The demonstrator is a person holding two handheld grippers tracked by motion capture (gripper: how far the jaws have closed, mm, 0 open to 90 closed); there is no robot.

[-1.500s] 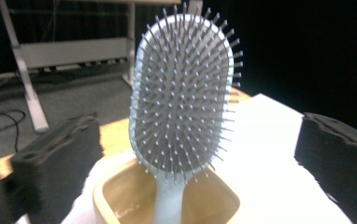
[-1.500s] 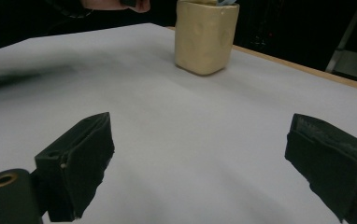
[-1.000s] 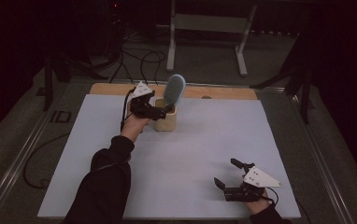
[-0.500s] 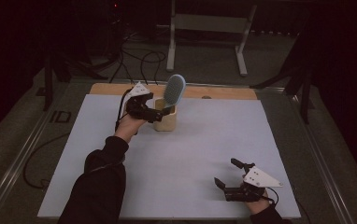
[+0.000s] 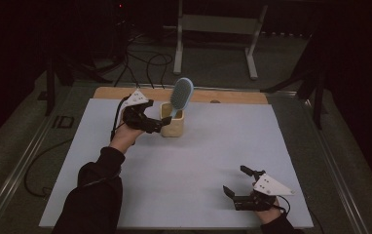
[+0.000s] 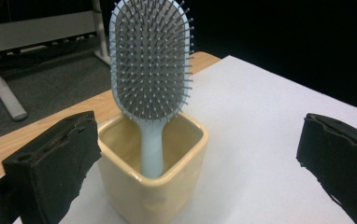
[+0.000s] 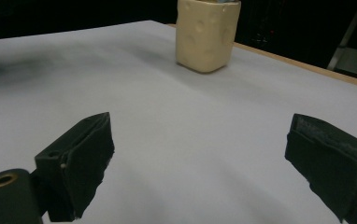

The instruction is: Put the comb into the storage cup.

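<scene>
A pale yellow square cup (image 5: 173,126) stands near the back of the white table sheet (image 5: 198,161). A light blue hairbrush (image 5: 181,94) stands in it, handle down, head leaning a little right. My left gripper (image 5: 160,125) sits just left of the cup, open and holding nothing. In the left gripper view the cup (image 6: 153,186) and the brush (image 6: 149,60) lie straight ahead of the left gripper (image 6: 197,135), whose jaws stand wide apart. My right gripper (image 5: 236,181) rests open near the front right edge. The right gripper (image 7: 200,140) looks at the cup (image 7: 207,35) from far off.
A wooden strip (image 5: 232,96) borders the sheet at the back. On the floor beyond the table stand a white metal frame (image 5: 213,24) and loose cables (image 5: 140,53). A dark sleeve (image 5: 96,195) reaches in from the front left.
My left gripper has drawn back slightly to the left, away from the cup. The brush stays in the cup. The right gripper has not moved.
</scene>
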